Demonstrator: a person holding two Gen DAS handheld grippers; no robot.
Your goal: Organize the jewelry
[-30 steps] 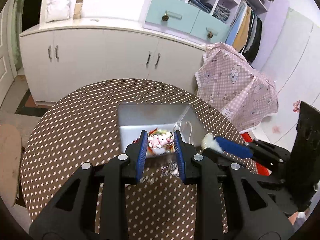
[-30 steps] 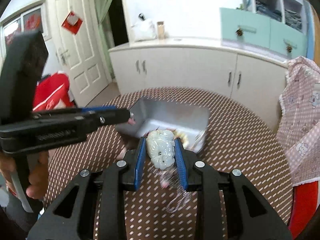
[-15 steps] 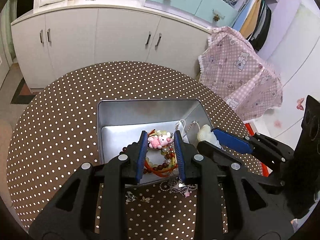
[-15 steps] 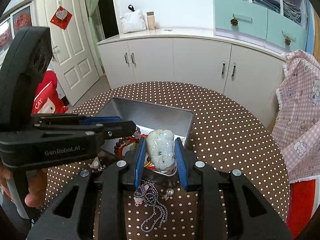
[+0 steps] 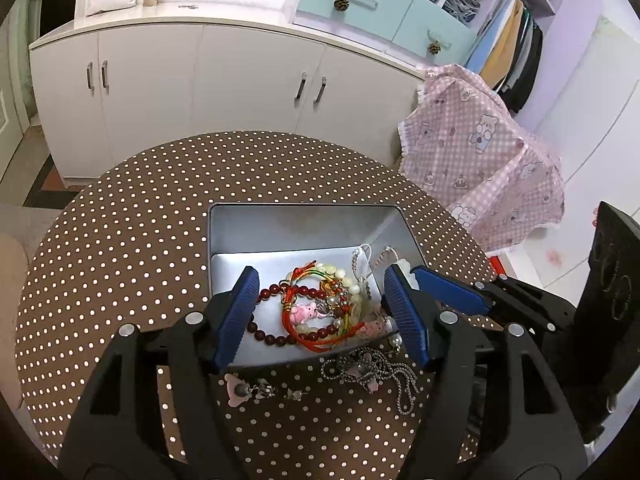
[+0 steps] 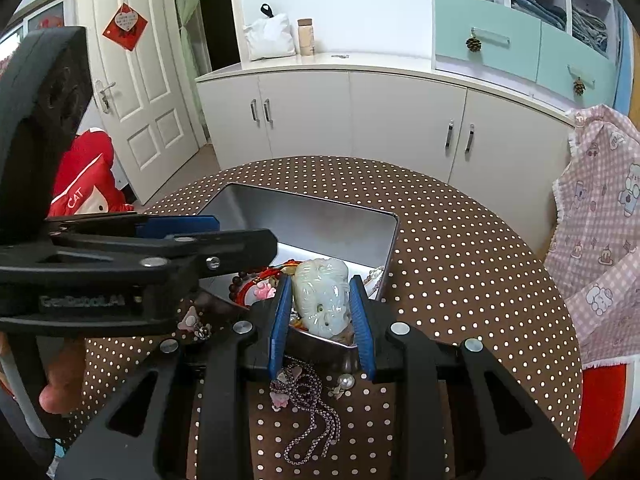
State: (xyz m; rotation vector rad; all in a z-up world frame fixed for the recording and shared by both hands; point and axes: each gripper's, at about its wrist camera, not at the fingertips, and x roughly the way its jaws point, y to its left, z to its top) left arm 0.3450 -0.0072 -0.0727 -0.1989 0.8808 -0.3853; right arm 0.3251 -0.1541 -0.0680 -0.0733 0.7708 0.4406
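A silver metal tin (image 5: 280,228) (image 6: 304,216) sits on the polka-dot round table (image 5: 120,240). Inside lie red bead bracelets (image 5: 280,332), a pink charm (image 5: 302,313) and pale beads. My left gripper (image 5: 322,312) is open and empty above the tin's near edge. My right gripper (image 6: 320,306) is shut on a pale jade pendant (image 6: 322,296), held over the tin's near right corner. A silver chain necklace (image 5: 372,372) (image 6: 312,416) and a pink earring (image 5: 240,390) lie on the table in front of the tin.
White cabinets (image 5: 180,80) stand behind the table. A chair draped in pink checked cloth (image 5: 480,160) stands at the right. A red bag (image 6: 88,184) sits on the floor by a white door at the left.
My left gripper has opened and let the pink charm drop into the tin. My right gripper has carried the jade pendant over the tin's corner.
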